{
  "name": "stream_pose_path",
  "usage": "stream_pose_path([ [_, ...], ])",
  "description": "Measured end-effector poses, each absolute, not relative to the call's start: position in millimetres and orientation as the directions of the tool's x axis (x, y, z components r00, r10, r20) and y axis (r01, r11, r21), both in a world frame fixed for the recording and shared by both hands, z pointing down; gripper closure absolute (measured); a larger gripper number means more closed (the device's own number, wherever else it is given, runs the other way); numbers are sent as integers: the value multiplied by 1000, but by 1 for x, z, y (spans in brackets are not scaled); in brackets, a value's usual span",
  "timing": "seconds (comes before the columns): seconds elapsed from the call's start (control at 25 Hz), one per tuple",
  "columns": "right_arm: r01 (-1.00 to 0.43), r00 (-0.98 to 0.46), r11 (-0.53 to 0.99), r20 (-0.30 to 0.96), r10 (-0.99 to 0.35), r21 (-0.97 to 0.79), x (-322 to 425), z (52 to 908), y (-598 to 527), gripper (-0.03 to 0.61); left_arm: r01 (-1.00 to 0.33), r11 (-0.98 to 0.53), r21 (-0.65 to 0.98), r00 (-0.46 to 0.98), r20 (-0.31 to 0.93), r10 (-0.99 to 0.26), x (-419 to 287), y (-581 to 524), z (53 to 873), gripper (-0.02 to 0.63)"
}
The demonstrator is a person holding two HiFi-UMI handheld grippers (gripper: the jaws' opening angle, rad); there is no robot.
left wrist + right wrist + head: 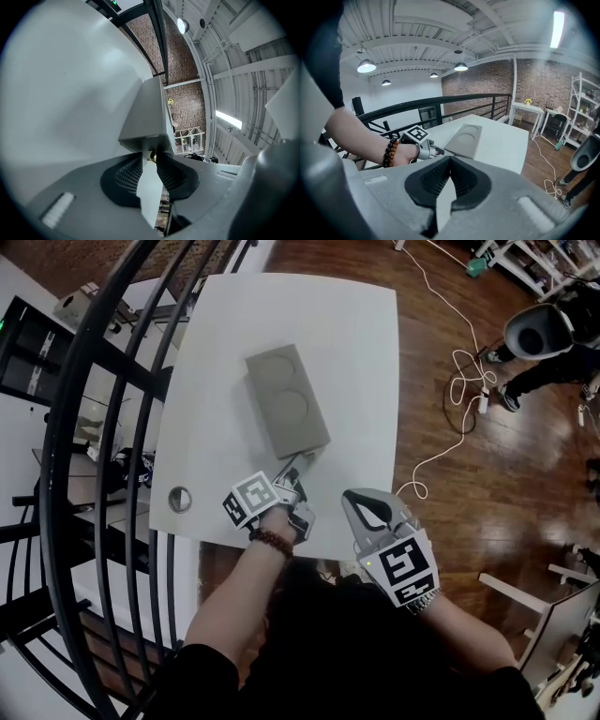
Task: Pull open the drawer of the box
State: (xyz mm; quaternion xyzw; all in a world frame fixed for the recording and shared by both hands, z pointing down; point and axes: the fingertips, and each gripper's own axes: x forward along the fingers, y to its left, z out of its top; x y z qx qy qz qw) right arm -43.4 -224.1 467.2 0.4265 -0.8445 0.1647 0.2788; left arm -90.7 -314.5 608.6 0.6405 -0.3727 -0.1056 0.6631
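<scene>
A flat grey box [288,399] with two round recesses in its top lies on the white table [356,324]. My left gripper [300,466] is at the box's near end. In the left gripper view the box [150,112] fills the space just ahead of the left gripper [149,157], whose jaws stand a little apart around a small knob [152,155] on the box's end face. I cannot tell whether the pads touch the knob. My right gripper [362,496] hangs off the table's near edge, shut and empty. The right gripper view shows the box [464,138] and the left gripper [436,151] beyond the right gripper [450,161].
A round cable port [179,499] sits in the table's near left corner. A black curved railing [94,427] runs along the left side. A white cable [459,399] trails over the wooden floor on the right. White shelves [581,112] stand at the brick wall.
</scene>
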Motion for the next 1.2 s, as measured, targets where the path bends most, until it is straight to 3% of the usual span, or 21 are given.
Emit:
stream_pose_path([
  [0.28,-808,-485,588,608,-629,-36,-41,467,-220,586,-329,146,933,689,342,-638,-91,-312,607,551],
  [1.2,-773,-536,634,563,-630,-26,-35,456,-188,586,-376,176,910,670,398,-627,-83,-259,614,552],
])
